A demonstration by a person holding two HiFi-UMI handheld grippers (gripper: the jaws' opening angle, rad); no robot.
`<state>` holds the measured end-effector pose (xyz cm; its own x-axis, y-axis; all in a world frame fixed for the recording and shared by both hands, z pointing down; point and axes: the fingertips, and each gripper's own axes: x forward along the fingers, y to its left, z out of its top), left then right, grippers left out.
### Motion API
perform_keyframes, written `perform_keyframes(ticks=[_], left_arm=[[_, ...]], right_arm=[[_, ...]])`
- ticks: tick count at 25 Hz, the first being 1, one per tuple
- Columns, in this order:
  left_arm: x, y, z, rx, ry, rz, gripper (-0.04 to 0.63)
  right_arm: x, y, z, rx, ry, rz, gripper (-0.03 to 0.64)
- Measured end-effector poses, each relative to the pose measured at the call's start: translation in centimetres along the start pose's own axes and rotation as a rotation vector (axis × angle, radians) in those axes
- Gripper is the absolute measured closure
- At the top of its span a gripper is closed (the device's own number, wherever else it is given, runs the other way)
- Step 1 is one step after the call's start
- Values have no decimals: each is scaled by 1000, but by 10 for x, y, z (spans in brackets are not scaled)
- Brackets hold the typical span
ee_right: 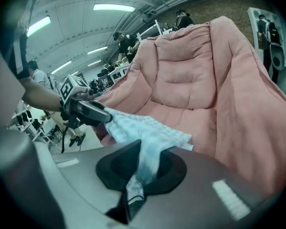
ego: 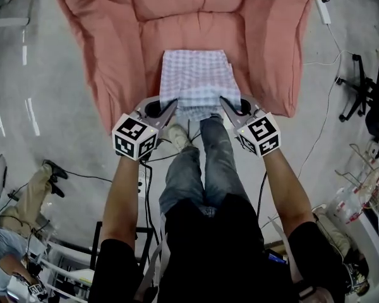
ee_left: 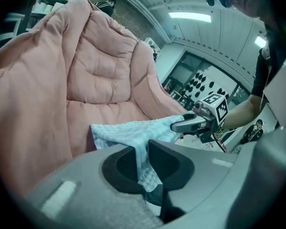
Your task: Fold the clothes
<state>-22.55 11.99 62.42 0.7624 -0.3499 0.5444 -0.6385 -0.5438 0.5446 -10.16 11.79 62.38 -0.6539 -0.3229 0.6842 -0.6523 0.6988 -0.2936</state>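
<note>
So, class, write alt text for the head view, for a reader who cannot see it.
From above, the left gripper and right gripper each clamp a near corner of a checked cloth lying on the seat of a pink padded armchair. The person's forearms and jeans fill the lower frame.

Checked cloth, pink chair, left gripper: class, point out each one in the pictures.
checked cloth [ego: 192, 74], head view, middle of its flat top surface.
pink chair [ego: 177, 8], head view, padded back.
left gripper [ego: 173, 103], head view, its tips, closed on the cloth's near corner.
</note>
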Motion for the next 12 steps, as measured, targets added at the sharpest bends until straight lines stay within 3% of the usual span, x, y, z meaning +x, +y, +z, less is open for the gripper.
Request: perform_keyframes(ticks=[12], left_arm=[[5,-31,-71,-64,78,-8,555]], right_arm=[[-15,23,-69,28,60,16,578]])
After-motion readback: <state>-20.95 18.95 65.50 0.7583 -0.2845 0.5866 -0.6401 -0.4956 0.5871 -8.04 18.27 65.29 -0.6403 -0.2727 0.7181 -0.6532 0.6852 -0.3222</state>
